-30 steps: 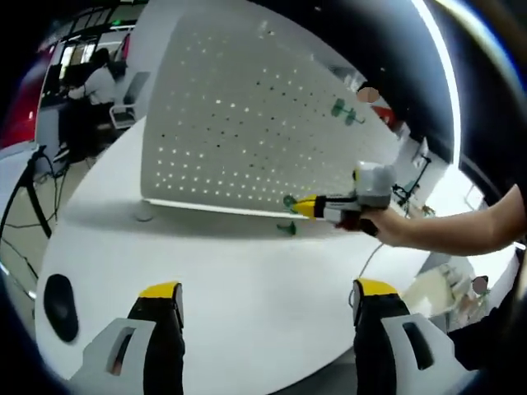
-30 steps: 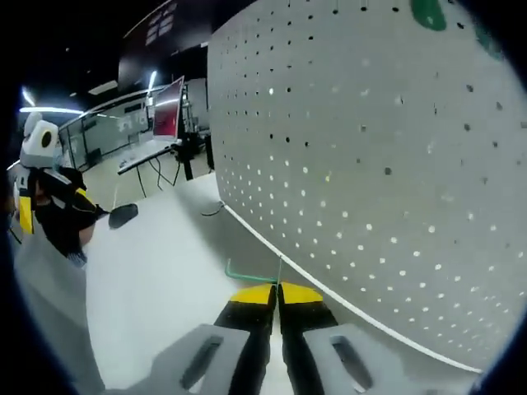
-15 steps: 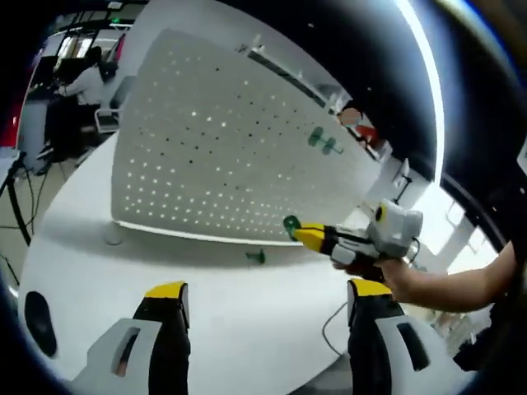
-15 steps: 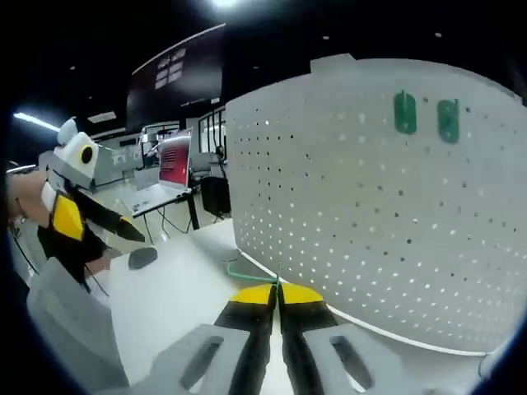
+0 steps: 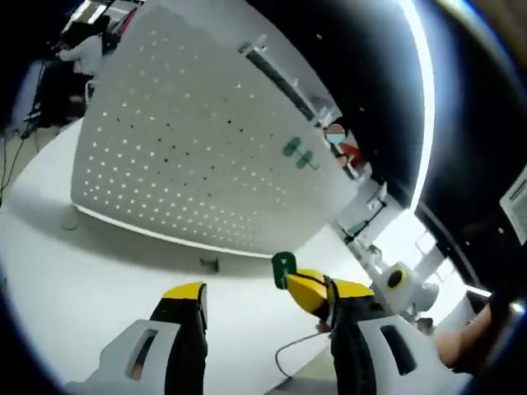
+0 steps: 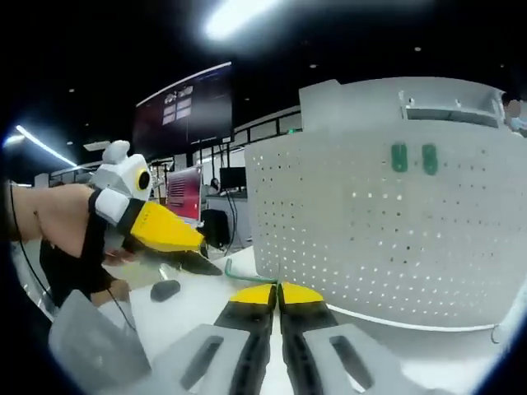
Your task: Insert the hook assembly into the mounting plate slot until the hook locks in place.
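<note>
We see R gripper [image 6: 277,288] clamped on green hook [image 6: 249,275] near pegboard [image 6: 387,222]; L gripper [image 5: 263,292] jaws apart, nothing held.

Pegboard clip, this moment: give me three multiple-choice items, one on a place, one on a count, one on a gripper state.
1. Where does the loose green hook lie?
A. On the white table in front of the pegboard's lower edge
B. Hanging near the pegboard's top
C. Between the left gripper's jaws

2. How many green hooks are already mounted high on the white pegboard?
A. None
B. Two
C. Five

3. How do the right gripper's jaws stand?
A. Wide open with nothing between them
B. Shut on a thin green hook
C. Shut on a black cable

Key: 1 A, the left gripper view shows it on the tabletop below the board. 2 B, the right gripper view shows a pair side by side. 3 B, the yellow tips meet around the green wire.
</note>
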`<move>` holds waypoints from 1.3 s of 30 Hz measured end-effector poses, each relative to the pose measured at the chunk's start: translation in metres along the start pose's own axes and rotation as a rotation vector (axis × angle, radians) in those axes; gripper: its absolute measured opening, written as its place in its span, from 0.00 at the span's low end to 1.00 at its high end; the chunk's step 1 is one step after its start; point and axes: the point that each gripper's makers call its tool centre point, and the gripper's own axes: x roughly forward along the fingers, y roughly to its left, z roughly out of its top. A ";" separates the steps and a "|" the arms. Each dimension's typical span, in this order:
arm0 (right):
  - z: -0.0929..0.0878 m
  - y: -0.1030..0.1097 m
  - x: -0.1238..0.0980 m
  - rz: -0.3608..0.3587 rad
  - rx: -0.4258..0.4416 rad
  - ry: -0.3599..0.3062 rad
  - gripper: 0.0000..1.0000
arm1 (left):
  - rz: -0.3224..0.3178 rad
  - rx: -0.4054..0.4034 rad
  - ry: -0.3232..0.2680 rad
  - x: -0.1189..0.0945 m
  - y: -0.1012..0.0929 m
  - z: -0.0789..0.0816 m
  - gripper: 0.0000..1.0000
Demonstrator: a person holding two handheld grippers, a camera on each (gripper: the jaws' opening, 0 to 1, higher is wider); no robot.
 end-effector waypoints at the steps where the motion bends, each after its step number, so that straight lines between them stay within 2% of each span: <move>1: 0.002 0.001 -0.001 -0.005 0.002 -0.008 0.00 | -0.003 0.000 0.000 0.001 -0.002 0.000 0.56; 6: 0.006 0.006 -0.007 -0.017 0.015 -0.036 0.00 | -0.031 -0.017 0.009 0.008 -0.011 -0.005 0.51; 9: 0.009 0.008 -0.009 -0.015 0.026 -0.049 0.00 | -0.061 -0.044 0.004 0.010 -0.016 -0.006 0.44; 14: 0.014 0.015 -0.011 -0.006 0.029 -0.070 0.00 | -0.080 -0.028 -0.002 0.010 -0.021 -0.007 0.38; 21: 0.017 0.017 -0.012 -0.015 0.049 -0.082 0.00 | -0.106 -0.018 -0.010 0.010 -0.027 -0.008 0.21; 28: 0.021 0.021 -0.014 -0.017 0.055 -0.097 0.00 | -0.112 -0.040 -0.020 0.009 -0.028 -0.008 0.09; 33: 0.023 0.024 -0.016 -0.014 0.057 -0.101 0.00 | -0.124 -0.061 -0.016 0.007 -0.030 -0.008 0.08; 36: 0.023 0.026 -0.017 -0.018 0.053 -0.103 0.00 | -0.153 -0.079 -0.013 0.006 -0.035 -0.009 0.04; 39: 0.023 0.026 -0.019 -0.018 0.056 -0.106 0.00 | -0.150 -0.075 -0.016 0.005 -0.036 -0.010 0.04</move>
